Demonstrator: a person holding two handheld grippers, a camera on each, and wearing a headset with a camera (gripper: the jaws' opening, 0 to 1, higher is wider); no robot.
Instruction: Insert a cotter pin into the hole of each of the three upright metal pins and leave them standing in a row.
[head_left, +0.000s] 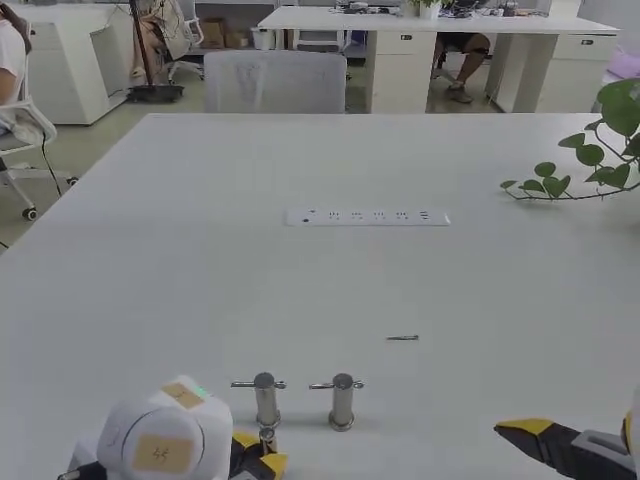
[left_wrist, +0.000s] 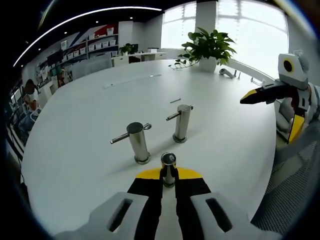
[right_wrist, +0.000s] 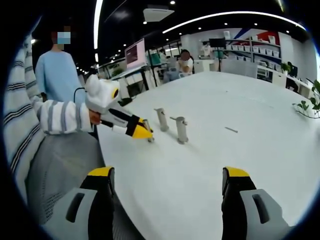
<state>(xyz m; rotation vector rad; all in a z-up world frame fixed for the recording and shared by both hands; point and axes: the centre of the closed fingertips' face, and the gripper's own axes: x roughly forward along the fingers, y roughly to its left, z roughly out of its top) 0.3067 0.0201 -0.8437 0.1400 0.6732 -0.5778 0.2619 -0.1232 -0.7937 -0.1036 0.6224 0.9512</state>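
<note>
Two upright metal pins stand side by side near the table's front edge, the left pin (head_left: 265, 397) (left_wrist: 138, 142) and the right pin (head_left: 342, 400) (left_wrist: 182, 122), each with a cotter pin through its top. My left gripper (head_left: 260, 452) (left_wrist: 168, 176) is shut on a third upright metal pin (head_left: 267, 437) (left_wrist: 168, 166) (right_wrist: 149, 135), just in front of the left one. A loose cotter pin (head_left: 403, 338) (left_wrist: 175, 100) (right_wrist: 230, 130) lies flat farther back on the table. My right gripper (head_left: 545, 440) (right_wrist: 170, 175) is open and holds nothing, low at the right, well apart from the pins.
A white power strip (head_left: 367, 217) lies mid-table. A trailing green plant (head_left: 590, 160) reaches in from the right edge. A grey chair (head_left: 275, 80) stands at the far side. A person (right_wrist: 57, 70) stands behind the left gripper's side.
</note>
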